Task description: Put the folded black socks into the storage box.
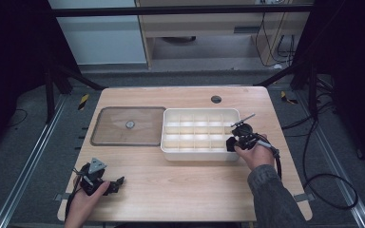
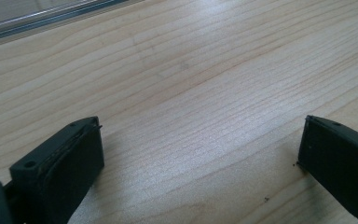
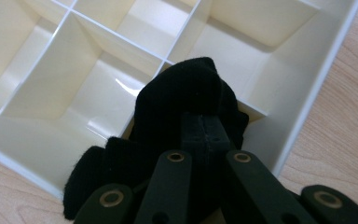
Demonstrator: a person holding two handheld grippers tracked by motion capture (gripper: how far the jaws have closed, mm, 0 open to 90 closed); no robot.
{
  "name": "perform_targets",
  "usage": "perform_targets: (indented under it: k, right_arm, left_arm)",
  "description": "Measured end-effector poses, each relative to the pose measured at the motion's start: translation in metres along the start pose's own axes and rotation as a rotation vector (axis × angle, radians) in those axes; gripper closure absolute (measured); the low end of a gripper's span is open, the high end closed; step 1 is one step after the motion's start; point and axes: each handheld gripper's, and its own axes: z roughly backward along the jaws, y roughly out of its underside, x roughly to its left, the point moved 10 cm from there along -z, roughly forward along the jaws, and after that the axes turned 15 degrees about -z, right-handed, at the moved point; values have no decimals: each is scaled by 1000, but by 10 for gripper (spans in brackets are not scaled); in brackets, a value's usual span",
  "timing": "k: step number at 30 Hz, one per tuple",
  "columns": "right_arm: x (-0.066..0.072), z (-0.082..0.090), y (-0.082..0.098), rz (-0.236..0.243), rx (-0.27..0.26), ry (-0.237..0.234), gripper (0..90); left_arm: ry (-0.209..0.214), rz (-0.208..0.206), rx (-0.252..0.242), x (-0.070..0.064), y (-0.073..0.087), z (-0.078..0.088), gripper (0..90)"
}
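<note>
Left gripper (image 1: 116, 183): black body, grey three-cornered plate on top, flat black rectangular pads (image 2: 74, 172) with a small round hole in the jaw edge. Right gripper (image 1: 231, 142): black, linked bars with brass-coloured pivot rings, black cable (image 1: 313, 190) looping off behind it. Right forearm wears a grey denim-like sleeve (image 1: 271, 194).
</note>
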Motion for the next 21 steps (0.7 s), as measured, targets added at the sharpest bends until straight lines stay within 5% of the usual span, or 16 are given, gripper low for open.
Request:
perform_targets:
  k: [21]
  right_arm:
    - [1,-4,1,16,23,21,900]
  left_arm:
    - [-1,1,0,0,0,0,0]
